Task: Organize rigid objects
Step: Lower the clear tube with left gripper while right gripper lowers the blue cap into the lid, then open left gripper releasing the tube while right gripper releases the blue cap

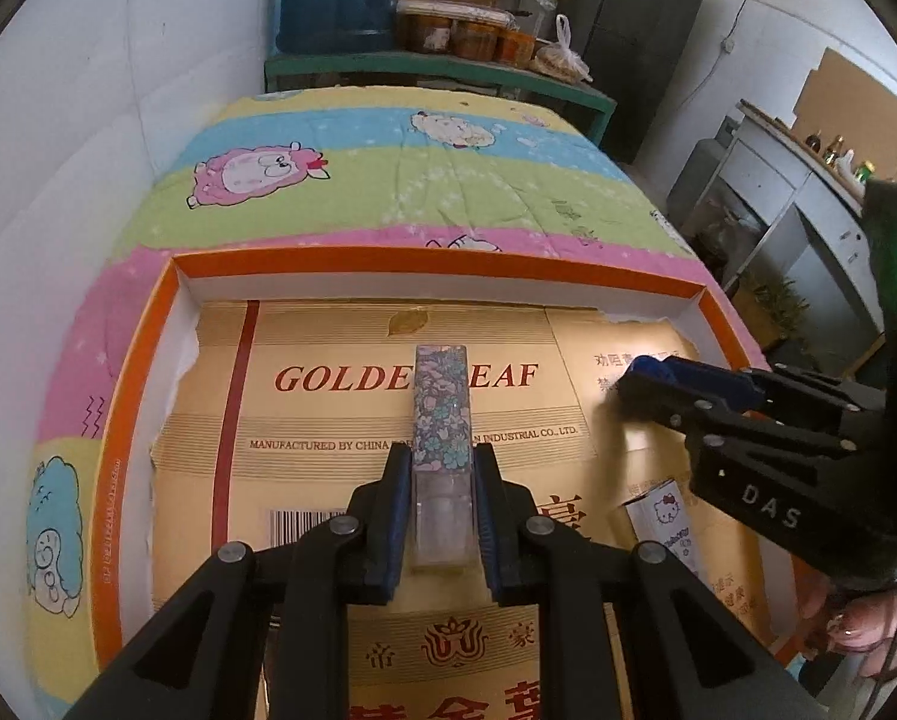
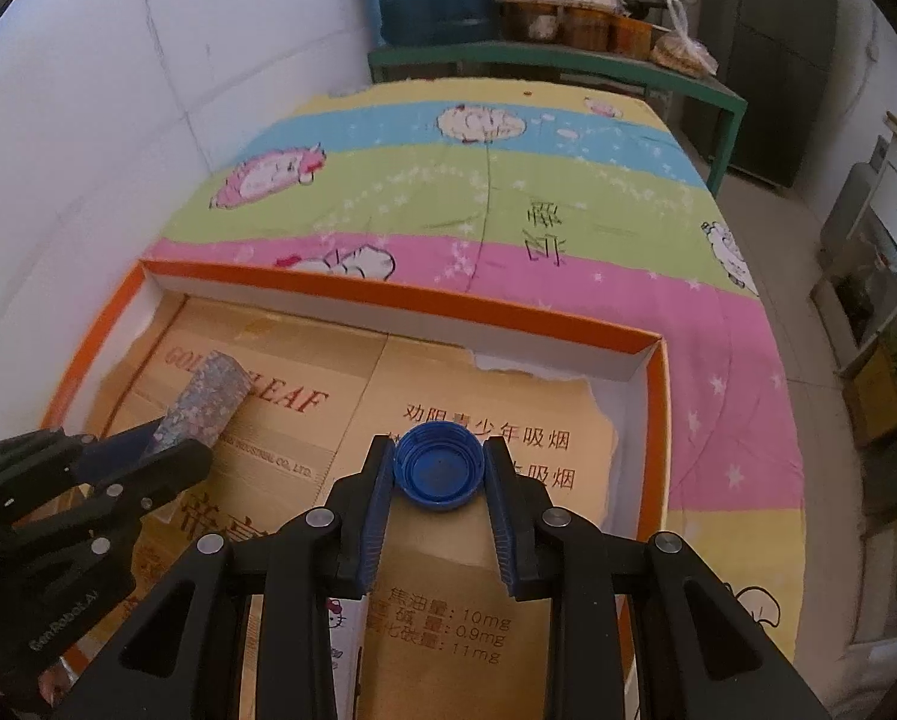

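My left gripper [image 1: 440, 456] is shut on a long flower-patterned block [image 1: 441, 402] with a clear end, held above the cardboard-lined orange tray [image 1: 142, 348]. My right gripper [image 2: 439, 450] is shut on a blue bottle cap [image 2: 439, 471], open side up, over the right half of the tray [image 2: 652, 420]. The right gripper also shows in the left wrist view [image 1: 646, 384], with the cap [image 1: 649, 367] at its tips. The left gripper [image 2: 172, 444] and the block [image 2: 208, 399] show at the left of the right wrist view.
A small white Hello Kitty box [image 1: 664, 516] stands in the tray near its front right; it also shows in the right wrist view [image 2: 343, 630]. The tray lies on a striped cartoon bedspread [image 1: 388, 180]. A green shelf with jars [image 1: 448, 60] stands behind; a wall is at the left.
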`<state>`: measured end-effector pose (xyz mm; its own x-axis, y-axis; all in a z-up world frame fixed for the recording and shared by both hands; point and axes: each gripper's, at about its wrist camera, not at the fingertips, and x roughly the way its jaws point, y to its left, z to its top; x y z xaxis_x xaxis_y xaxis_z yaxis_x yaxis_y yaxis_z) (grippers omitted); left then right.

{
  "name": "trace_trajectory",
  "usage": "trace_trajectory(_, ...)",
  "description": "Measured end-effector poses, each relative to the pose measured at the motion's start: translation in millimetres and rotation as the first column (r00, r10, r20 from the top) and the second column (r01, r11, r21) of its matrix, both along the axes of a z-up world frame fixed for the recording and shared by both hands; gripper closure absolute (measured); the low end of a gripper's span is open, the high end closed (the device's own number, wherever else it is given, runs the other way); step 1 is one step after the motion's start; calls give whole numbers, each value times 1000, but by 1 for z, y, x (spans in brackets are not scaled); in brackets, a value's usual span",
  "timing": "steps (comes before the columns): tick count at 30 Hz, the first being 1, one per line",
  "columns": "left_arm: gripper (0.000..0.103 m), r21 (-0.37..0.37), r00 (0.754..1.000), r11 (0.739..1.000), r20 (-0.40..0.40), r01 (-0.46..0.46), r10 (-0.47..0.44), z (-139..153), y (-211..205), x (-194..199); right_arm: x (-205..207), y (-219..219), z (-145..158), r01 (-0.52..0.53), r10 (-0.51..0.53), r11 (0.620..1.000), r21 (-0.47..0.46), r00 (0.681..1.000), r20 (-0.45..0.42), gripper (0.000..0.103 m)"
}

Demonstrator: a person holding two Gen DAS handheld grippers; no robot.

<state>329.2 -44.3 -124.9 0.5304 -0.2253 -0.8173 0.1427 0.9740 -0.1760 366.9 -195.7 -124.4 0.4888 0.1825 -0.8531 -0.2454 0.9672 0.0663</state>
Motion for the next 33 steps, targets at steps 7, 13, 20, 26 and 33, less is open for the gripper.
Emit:
trace_trajectory(7, 75, -17, 1000, 1000, 11, 2, -1, 3, 3, -3, 0, 6, -2, -11, 11, 1000, -27, 1000, -7, 58)
trace_trajectory(13, 74, 14, 999, 1000, 35, -3, 3, 12, 1, -11, -3, 4, 1, 4, -4, 1000, -17, 1000, 9, 56)
trace_trajectory(20, 74, 33, 996, 999, 89, 5, -7, 31, 0, -28, -16, -2, 14, 32, -31, 999, -17, 999, 42, 56)
trace_trajectory(26, 60, 44, 990, 999, 141, 8, -14, 51, 0, -47, -35, -4, 32, 48, -47, 999, -5, 996, 79, 56)
trace_trajectory(33, 60, 29, 986, 1000, 168, -2, -3, 68, 9, -72, -66, -1, 57, 58, -61, 998, 30, 990, 126, 56)
